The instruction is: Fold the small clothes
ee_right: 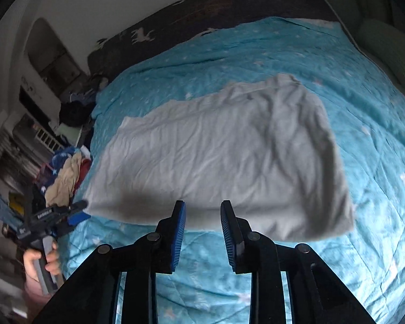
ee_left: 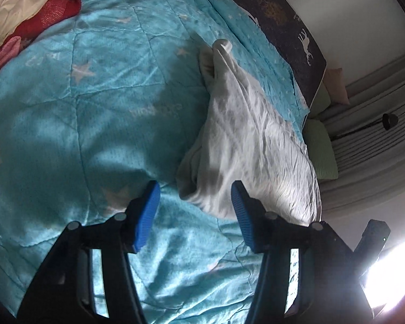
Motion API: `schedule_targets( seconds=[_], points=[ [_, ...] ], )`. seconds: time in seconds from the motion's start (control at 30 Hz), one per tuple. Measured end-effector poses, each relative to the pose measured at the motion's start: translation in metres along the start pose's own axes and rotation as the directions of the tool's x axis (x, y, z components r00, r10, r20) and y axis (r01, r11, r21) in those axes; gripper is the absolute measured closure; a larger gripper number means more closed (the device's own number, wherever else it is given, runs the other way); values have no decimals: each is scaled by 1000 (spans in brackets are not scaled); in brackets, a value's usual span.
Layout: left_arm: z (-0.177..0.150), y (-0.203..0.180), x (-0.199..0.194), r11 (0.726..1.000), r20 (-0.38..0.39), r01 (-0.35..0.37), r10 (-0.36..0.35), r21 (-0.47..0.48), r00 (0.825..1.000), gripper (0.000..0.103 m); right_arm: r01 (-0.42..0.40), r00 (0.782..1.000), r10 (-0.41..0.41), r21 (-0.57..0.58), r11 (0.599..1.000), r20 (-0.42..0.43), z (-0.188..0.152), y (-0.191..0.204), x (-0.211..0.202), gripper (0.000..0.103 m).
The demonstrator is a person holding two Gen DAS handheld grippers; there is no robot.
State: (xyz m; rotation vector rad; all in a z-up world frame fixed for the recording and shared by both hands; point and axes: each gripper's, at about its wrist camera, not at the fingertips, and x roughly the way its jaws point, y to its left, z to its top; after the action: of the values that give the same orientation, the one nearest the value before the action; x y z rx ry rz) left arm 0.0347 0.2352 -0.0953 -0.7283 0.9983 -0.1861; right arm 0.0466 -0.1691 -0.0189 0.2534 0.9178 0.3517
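My left gripper (ee_left: 195,199) hangs over the bed with its blue fingers (ee_left: 148,216) spread wide and nothing between them. The white shirt (ee_left: 256,145) lies just ahead and toward the right finger, crumpled into a long ridge that runs away from me across the turquoise star-print quilt (ee_left: 81,102). The shirt's near edge sits close to the right fingertip, but I cannot tell whether it touches. At the far left corner of the bed there is a heap of clothes (ee_left: 32,8), white on top of red with a bit of pink below. A dark blanket with white deer (ee_left: 289,16) runs along the far edge of the bed, and gray curtains (ee_left: 378,113) hang beyond it.

My right gripper (ee_right: 202,210) is also empty, its fingers (ee_right: 179,232) parted by a narrower gap. From this side the shirt (ee_right: 216,156) looks spread out and fairly flat on the quilt (ee_right: 364,189), wrinkled, with its near hem just past my fingertips. Off to the left I can see my left hand (ee_right: 40,264) gripping the handle of the other gripper (ee_right: 78,210), whose tip is at the shirt's corner; the blur keeps me from saying whether it has any cloth. More clothes (ee_right: 64,178) are piled beside the bed there.
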Motion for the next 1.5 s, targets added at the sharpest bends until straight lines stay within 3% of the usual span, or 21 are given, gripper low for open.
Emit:
schedule_targets(
  seconds=[0.1,0.17,0.23,0.27,0.3,0.33,0.37,0.53,0.73,0.87,0.97,1.0,1.03,1.07,1.1,1.13,1.17,1.23,1.33,1.5],
  points=[
    [6,-1,-1,1000,1,-6,6,15,1000,47,95,995,-103,-272,958,-13,-8,59,20,59],
    [10,-4,3,999,-20,-7,8,41,1000,47,167,984,-179,-463,870,18,-23,99,33,52],
    [13,-6,10,998,-49,2,1,61,999,47,150,983,-182,-610,778,10,-39,133,50,52],
    [15,-7,15,998,-64,13,-8,68,998,47,126,986,-169,-635,762,-7,-44,143,56,52],
    [15,-8,17,997,-73,19,-14,76,997,55,98,987,-157,-651,753,-32,-47,154,64,52],
    [17,-9,20,996,-84,25,-18,91,996,84,79,988,-149,-658,749,-51,-49,161,70,52],
    [17,-9,23,994,-104,43,-33,97,994,90,64,987,-144,-665,744,-66,-49,166,75,52],
    [18,-21,14,988,-86,61,-49,140,995,91,70,984,-163,-688,722,-70,-49,179,87,50],
    [30,-28,6,983,-118,139,-125,117,985,91,45,991,-125,-782,622,-43,-65,223,99,44],
    [34,-37,6,980,-137,158,-141,124,981,91,65,995,-104,-772,632,-1,-59,241,116,43],
    [39,-40,10,978,-158,182,-165,101,974,91,62,997,-75,-729,682,14,-46,245,125,45],
    [41,-40,10,979,-160,182,-165,96,973,91,55,998,-57,-722,690,21,-43,245,126,51],
    [42,-41,12,980,-164,175,-157,98,974,90,53,998,-49,-714,698,26,-39,243,128,71],
    [43,-41,13,979,-171,174,-155,102,973,90,66,998,-61,-705,706,33,-36,242,131,82],
    [44,-39,14,979,-180,181,-162,95,970,90,87,996,-82,-694,714,39,-33,239,134,92],
    [47,-37,15,978,-189,194,-177,75,966,88,64,997,-69,-676,734,20,-28,235,135,95],
    [49,-34,14,977,-189,207,-194,52,962,86,19,999,-40,-640,768,-19,-20,227,135,96],
    [59,-28,12,976,-176,216,-209,24,962,71,-28,998,-8,-594,804,-58,-9,217,137,97],
    [74,-23,6,987,-114,162,-159,18,981,53,-55,997,17,-557,829,-74,-5,206,134,98],
    [101,-24,39,986,-188,165,-167,-26,968,50,-99,994,61,-515,852,-91,-2,196,132,98]
  ],
)
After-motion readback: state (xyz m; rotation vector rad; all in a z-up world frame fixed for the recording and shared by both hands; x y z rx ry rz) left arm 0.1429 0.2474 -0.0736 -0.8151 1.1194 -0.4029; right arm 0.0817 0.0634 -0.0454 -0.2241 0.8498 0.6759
